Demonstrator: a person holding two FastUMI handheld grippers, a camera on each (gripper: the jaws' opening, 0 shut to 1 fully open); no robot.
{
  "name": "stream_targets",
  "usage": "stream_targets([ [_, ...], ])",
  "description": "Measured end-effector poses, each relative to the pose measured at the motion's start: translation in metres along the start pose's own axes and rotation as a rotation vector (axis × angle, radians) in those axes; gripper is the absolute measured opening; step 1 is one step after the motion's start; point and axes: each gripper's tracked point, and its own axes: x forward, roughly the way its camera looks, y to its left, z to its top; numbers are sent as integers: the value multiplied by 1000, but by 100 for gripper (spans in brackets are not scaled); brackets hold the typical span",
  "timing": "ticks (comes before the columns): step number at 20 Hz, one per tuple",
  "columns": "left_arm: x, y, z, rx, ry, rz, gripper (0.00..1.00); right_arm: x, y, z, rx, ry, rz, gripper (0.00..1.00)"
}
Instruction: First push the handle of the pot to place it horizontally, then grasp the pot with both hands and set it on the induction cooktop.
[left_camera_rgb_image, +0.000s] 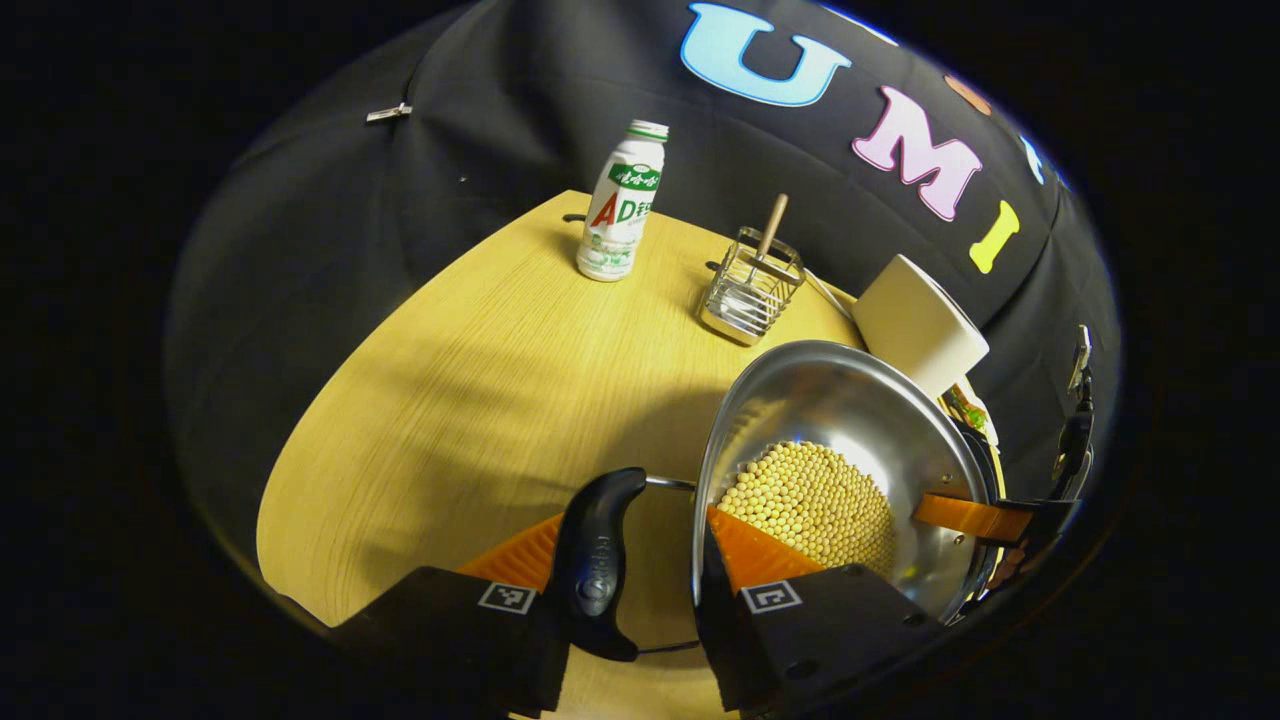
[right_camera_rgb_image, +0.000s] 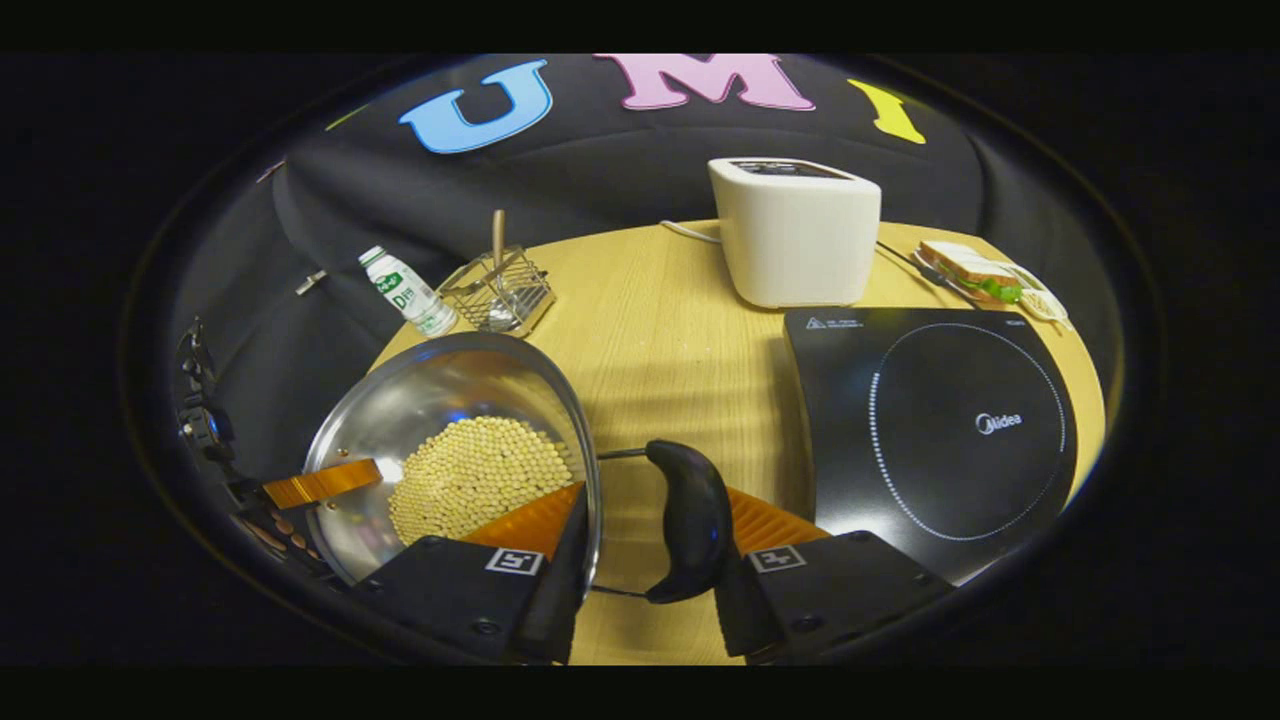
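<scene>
Light wooden table (right_camera_rgb_image: 650, 330) is seen under the steel pot (right_camera_rgb_image: 450, 450), half filled with pale beans (right_camera_rgb_image: 475, 480) and sitting well left of the black induction cooktop (right_camera_rgb_image: 940, 430), with a white toaster (right_camera_rgb_image: 795, 230) behind. Each gripper's fingers are spread around a black side handle of the pot, one finger inside the rim and one outside: the left gripper (left_camera_rgb_image: 620, 570) at one handle (left_camera_rgb_image: 597, 560), the right gripper (right_camera_rgb_image: 645, 560) at the opposite handle (right_camera_rgb_image: 690, 520), and a firm pinch cannot be confirmed. Both pairs of fingers should be closed evenly before lifting, and the pot should be kept level so that no beans are spilled.
</scene>
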Motion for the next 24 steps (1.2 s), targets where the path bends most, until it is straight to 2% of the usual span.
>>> stream_targets([
  [9, -14, -84, 14, 82, -15, -63, 60, -56, -65, 23, 74, -62, -51, 59],
  [14, -15, -148, 20, 133, -24, -97, 59, -85, -121, 40, 139, -105, -94, 59],
  [24, 15, -265, 4, 154, 20, -162, 59, -116, -234, 62, 166, -120, -154, 59],
])
